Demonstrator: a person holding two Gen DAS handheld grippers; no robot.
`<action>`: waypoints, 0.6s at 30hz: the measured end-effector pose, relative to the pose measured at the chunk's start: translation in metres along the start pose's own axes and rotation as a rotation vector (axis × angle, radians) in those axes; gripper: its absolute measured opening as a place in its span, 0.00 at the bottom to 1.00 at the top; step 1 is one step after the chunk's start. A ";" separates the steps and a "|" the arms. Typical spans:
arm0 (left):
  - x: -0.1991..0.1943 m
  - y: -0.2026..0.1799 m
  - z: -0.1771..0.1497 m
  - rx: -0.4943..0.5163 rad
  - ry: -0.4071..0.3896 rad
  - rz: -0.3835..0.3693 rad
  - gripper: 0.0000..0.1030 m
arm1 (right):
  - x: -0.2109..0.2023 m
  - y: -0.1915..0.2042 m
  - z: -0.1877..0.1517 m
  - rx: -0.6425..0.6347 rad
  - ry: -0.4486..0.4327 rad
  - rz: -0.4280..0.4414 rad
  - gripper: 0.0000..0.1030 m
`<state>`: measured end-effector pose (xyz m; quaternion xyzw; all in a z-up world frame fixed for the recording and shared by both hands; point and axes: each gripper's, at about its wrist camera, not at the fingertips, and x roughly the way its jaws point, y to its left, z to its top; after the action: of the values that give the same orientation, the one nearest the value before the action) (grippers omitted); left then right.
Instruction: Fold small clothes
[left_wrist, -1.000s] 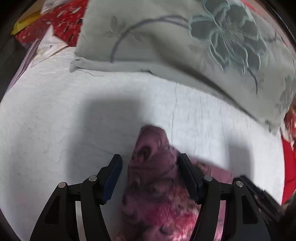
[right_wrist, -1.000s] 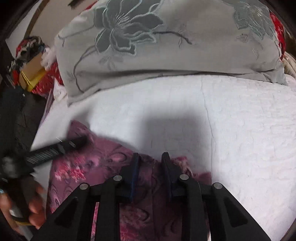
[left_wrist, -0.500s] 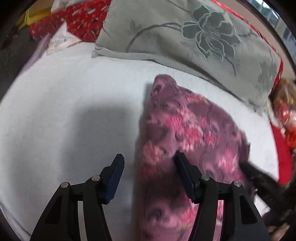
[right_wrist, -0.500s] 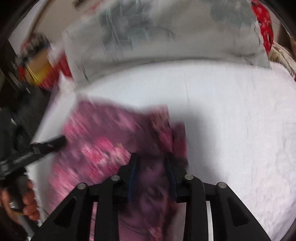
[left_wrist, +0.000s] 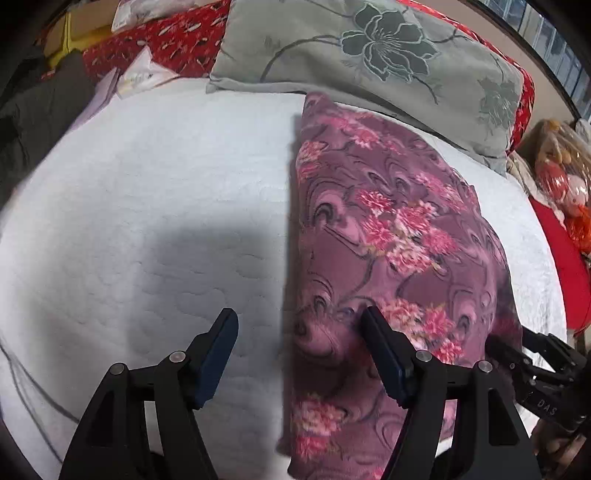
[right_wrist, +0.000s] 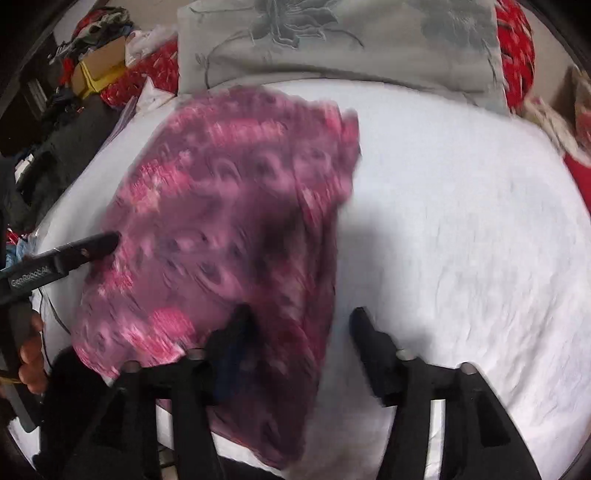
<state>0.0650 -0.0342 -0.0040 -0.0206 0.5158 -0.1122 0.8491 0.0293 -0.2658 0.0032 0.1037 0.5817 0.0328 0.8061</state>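
A purple cloth with pink flowers (left_wrist: 391, 236) lies spread flat on the white quilted bed cover (left_wrist: 155, 206); it also shows, blurred, in the right wrist view (right_wrist: 229, 221). My left gripper (left_wrist: 299, 343) is open above the cloth's near left edge; its right finger (left_wrist: 384, 354) is over the cloth and its left finger over the bed. My right gripper (right_wrist: 299, 332) is open over the cloth's near right edge, with the cloth's edge between the jaws. Each gripper shows at the edge of the other's view.
A grey pillow with a dark flower print (left_wrist: 369, 55) lies along the far side of the bed. Red patterned bedding (left_wrist: 159, 40) and boxes (right_wrist: 96, 66) lie at the far left. Packaged items (left_wrist: 561, 177) sit at the right. Dark clutter is at the left edge.
Both grippers have pulled back and up, and the cloth now lies spread out on the bed. The right gripper, shut on the cloth before, has opened. The left stays open.
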 end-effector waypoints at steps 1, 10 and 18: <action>-0.004 -0.003 0.001 0.007 0.002 0.000 0.65 | -0.002 0.000 0.001 0.015 0.013 -0.014 0.60; -0.071 -0.015 -0.052 0.070 -0.097 0.059 0.72 | -0.053 0.015 -0.035 -0.025 0.036 -0.158 0.72; -0.120 -0.025 -0.104 0.151 -0.219 0.121 0.81 | -0.121 0.028 -0.074 0.019 -0.112 -0.156 1.00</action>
<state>-0.0840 -0.0243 0.0561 0.0625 0.4104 -0.0962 0.9047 -0.0777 -0.2497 0.0996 0.0676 0.5422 -0.0414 0.8365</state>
